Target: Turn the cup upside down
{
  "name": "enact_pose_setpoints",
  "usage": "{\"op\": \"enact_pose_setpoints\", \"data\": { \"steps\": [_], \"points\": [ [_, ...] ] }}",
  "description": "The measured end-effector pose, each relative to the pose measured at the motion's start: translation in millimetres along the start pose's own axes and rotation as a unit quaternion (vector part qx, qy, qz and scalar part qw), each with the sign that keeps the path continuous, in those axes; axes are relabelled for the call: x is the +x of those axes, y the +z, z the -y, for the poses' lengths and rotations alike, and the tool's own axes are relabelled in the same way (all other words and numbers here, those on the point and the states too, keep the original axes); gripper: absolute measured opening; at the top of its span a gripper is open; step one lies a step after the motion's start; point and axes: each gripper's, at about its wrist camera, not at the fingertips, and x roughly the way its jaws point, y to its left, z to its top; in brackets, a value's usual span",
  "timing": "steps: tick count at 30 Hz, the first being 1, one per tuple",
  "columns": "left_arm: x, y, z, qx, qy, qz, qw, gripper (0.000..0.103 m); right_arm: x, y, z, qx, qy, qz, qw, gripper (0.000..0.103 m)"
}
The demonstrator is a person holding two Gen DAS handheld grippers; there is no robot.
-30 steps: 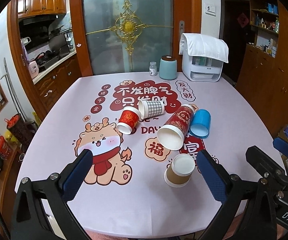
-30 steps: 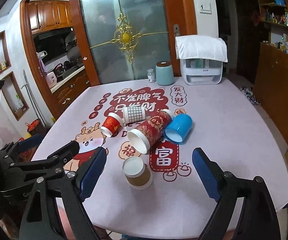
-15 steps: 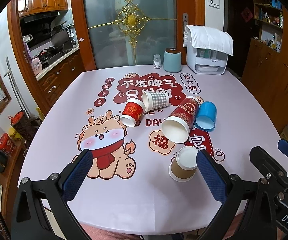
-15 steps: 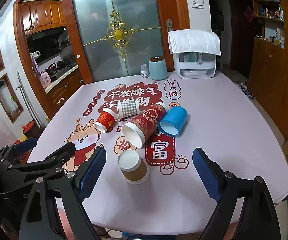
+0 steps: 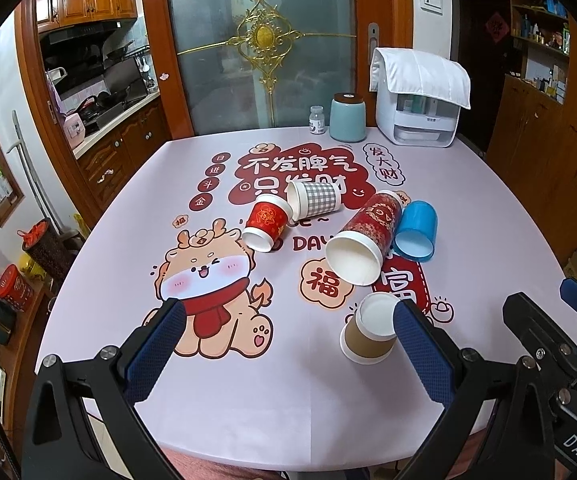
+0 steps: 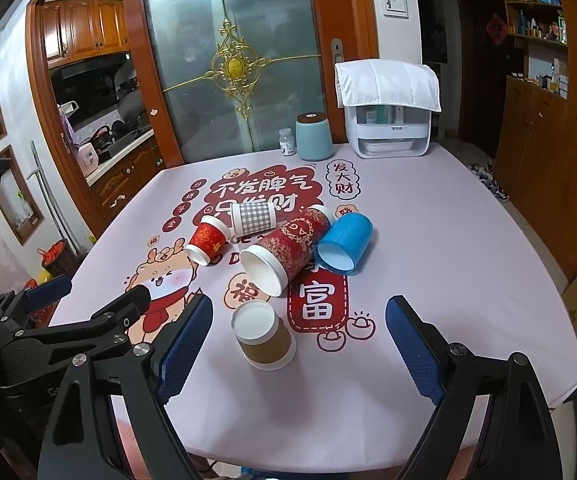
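Note:
Several cups sit on the printed tablecloth. A brown paper cup (image 5: 370,334) (image 6: 263,336) stands near the front, white flat end up. A tall red patterned cup (image 5: 364,238) (image 6: 286,248), a blue cup (image 5: 416,230) (image 6: 344,242), a small red cup (image 5: 266,222) (image 6: 207,239) and a checked cup (image 5: 314,202) (image 6: 253,218) lie on their sides. My left gripper (image 5: 288,342) is open and empty, above the table's front; its right finger is beside the brown cup. My right gripper (image 6: 298,338) is open and empty, with the brown cup between its fingers' line of sight.
At the table's far edge stand a teal canister (image 5: 347,118) (image 6: 314,136), a small white bottle (image 5: 317,120) and a white appliance under a cloth (image 5: 422,104) (image 6: 388,110). Wooden cabinets (image 6: 556,152) line the right. The left gripper shows in the right wrist view (image 6: 68,320).
Both grippers have drawn slightly back and up from the cups, so more of the table shows. The cups have not moved. Both grippers stay open.

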Motion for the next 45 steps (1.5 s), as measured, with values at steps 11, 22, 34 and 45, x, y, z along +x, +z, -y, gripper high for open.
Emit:
{"op": "enact_pose_setpoints", "data": {
  "steps": [11, 22, 34, 45],
  "points": [
    [1.9, -1.3, -1.7, -0.004, 0.001, -0.003, 1.0, 0.102, 3.4, 0.2, -1.0, -0.002, 0.002, -0.001, 1.0, 0.09],
    [1.7, -1.2, -2.3, -0.005, 0.0, -0.005, 1.0, 0.102, 7.1, -0.4, -2.8, -0.002, 0.003, -0.004, 1.0, 0.09],
    [1.8, -2.2, -2.2, -0.006, -0.001, -0.007, 1.0, 0.102, 9.3, -0.3, -3.7, -0.002, 0.004, -0.005, 1.0, 0.09],
    [2.2, -2.1, -2.2, -0.006, -0.001, -0.008, 0.9999, 0.102, 11.0, -0.4, -4.6, -0.002, 0.004, -0.006, 1.0, 0.09]
  ]
}}
